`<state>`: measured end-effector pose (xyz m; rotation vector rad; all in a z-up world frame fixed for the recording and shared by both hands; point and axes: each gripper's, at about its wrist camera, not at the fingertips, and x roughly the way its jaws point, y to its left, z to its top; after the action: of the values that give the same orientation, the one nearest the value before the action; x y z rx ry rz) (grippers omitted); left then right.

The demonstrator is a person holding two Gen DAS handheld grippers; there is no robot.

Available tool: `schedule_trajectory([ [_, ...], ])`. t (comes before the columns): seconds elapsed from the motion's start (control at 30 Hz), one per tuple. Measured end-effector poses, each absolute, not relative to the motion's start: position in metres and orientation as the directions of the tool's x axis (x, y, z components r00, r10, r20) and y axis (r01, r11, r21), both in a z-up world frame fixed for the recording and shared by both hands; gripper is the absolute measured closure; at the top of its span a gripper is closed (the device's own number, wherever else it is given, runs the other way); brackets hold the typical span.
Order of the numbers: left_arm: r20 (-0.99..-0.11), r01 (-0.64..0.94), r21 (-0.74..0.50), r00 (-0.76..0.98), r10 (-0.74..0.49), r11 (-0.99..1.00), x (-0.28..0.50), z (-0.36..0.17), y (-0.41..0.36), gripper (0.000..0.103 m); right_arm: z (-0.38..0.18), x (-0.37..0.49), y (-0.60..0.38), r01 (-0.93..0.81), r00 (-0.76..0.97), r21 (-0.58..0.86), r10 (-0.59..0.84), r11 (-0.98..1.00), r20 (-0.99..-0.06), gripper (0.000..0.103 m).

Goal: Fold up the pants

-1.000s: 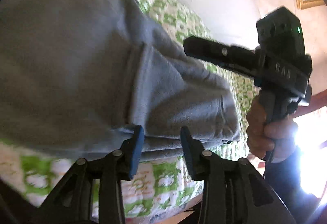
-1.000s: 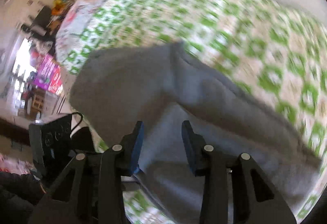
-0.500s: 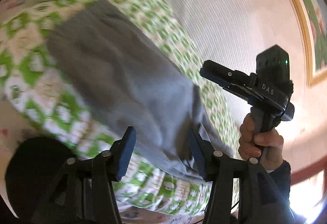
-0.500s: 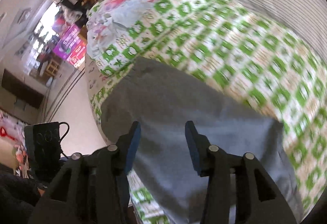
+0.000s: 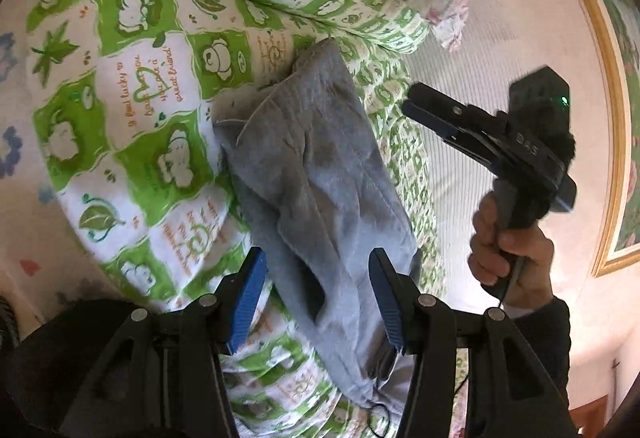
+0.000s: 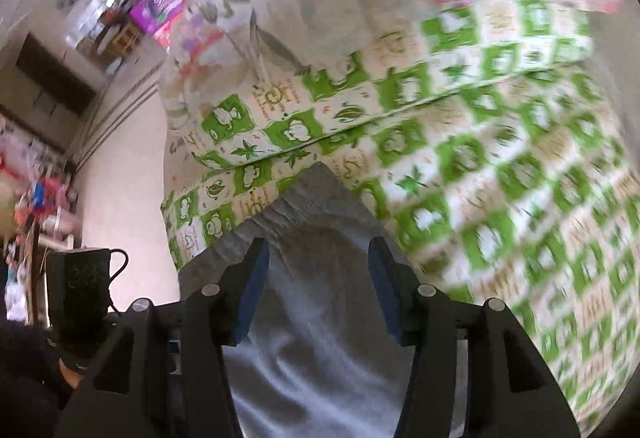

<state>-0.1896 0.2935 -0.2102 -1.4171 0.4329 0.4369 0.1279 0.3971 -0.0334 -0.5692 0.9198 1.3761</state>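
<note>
One gray pants [image 5: 320, 174], two grippers [image 5: 316, 294], one framed picture [image 5: 616, 86]

Left wrist view looks steeply down between its own fingers at the grey pants [image 5: 320, 174] on the green-checked bedspread [image 5: 132, 126], facing a framed wall. Right wrist view [image 6: 320, 278] sits lower and nearer, facing a cluttered room. Both share the pants and bedspread.

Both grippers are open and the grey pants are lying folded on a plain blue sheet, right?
Not quite. The sheet is green-and-white patterned, not plain blue, as the left wrist view shows. The rest holds: the pants lie folded on it, and the left gripper and right gripper are open.
</note>
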Motion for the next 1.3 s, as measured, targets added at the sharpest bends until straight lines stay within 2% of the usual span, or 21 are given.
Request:
schedule_trajectory([
  [0.43,-0.511,-0.510,-0.859,0.860,0.006,0.044,-0.180,-0.232,0.308,0.050,-0.074,0.149,0.467,-0.971,-0.143,0.218,0.494,0.099,-0.858,0.048],
  [0.5,-0.509,-0.509,-0.859,0.860,0.012,0.043,-0.178,-0.234,0.308,0.053,-0.081,0.148,0.468,-0.973,-0.134,0.210,0.498,0.099,-0.856,0.048],
  [0.57,-0.508,-0.508,-0.859,0.861,0.017,0.061,-0.176,-0.233,0.307,0.062,-0.080,0.145,0.465,-0.973,-0.131,0.209,0.522,0.093,-0.843,0.054],
  [0.6,-0.516,-0.516,-0.853,0.856,0.015,0.077,-0.175,-0.233,0.306,0.075,-0.080,0.144,0.463,-0.973,-0.135,0.212,0.528,0.088,-0.838,0.076],
  [0.63,-0.515,-0.514,-0.853,0.857,0.015,0.084,-0.175,-0.232,0.306,0.082,-0.079,0.141,0.459,-0.971,-0.145,0.222,0.533,0.084,-0.834,0.087],
  [0.77,-0.517,-0.517,-0.847,0.855,0.031,0.123,-0.172,-0.221,0.304,0.087,-0.063,0.137,0.433,-0.969,-0.130,0.230,0.592,0.096,-0.795,0.090],
  [1.03,-0.516,-0.517,-0.816,0.853,0.079,0.258,-0.159,-0.172,0.285,0.087,-0.021,0.135,0.373,-0.957,-0.101,0.259,0.692,0.128,-0.715,0.091],
  [1.3,-0.491,-0.482,-0.803,0.868,0.068,0.352,-0.138,-0.139,0.261,0.088,0.014,0.143,0.306,-0.941,-0.073,0.298,0.761,0.162,-0.644,0.091],
])
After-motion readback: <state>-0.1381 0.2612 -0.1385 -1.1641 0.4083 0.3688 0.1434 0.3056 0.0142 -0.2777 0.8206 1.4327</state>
